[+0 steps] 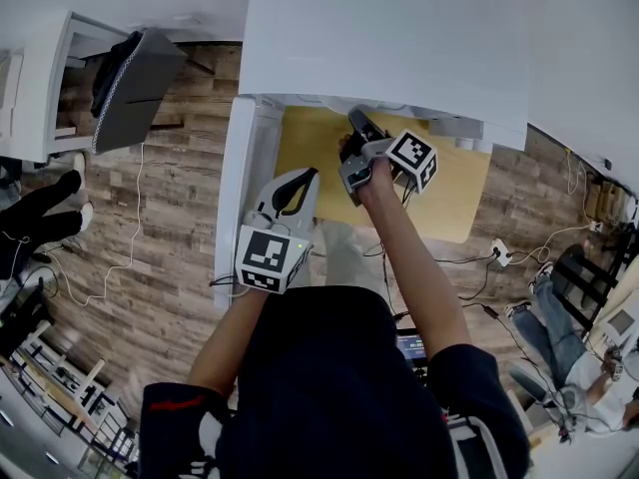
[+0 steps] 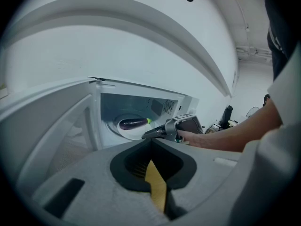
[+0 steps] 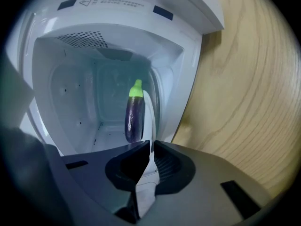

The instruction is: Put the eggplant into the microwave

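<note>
A dark purple eggplant (image 3: 133,118) with a green stem lies on a white plate (image 2: 123,130) inside the open white microwave (image 1: 389,38). My right gripper (image 3: 149,145) reaches into the oven's mouth, and its jaws are closed on the plate's near rim, with the eggplant just beyond the tips. The left gripper view shows the right gripper (image 2: 149,134) at the plate's front edge. My left gripper (image 2: 150,141) hangs back outside, next to the swung-open door (image 1: 240,168), shut with nothing in it. In the head view the oven's top hides the eggplant.
The microwave stands on a light wooden table (image 1: 454,198). A white shelf unit (image 1: 40,88) and a dark garment (image 1: 130,78) are at the left over a plank floor. Cables trail at the right, near a seated person (image 1: 569,357).
</note>
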{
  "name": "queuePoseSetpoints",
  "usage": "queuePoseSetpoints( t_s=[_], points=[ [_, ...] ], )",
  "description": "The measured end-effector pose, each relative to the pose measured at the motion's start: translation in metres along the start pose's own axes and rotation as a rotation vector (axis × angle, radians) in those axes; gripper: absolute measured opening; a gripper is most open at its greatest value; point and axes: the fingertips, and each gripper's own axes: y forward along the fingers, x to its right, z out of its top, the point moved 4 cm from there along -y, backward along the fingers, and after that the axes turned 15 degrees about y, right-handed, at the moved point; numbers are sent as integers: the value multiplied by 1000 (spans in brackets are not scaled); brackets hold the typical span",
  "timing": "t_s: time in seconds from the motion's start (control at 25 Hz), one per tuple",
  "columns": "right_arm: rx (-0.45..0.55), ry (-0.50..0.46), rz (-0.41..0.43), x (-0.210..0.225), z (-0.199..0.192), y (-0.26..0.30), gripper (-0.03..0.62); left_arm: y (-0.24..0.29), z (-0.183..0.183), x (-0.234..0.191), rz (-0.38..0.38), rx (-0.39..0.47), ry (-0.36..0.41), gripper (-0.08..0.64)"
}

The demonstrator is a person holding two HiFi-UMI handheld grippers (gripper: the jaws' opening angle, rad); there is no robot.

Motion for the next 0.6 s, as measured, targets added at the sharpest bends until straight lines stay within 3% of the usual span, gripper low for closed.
queuePoseSetpoints(
  t_s=[0.6],
  points=[
    [0,10,8,-4,3,9,34,3,-3,-2,-1,-9,-6,14]
  ],
)
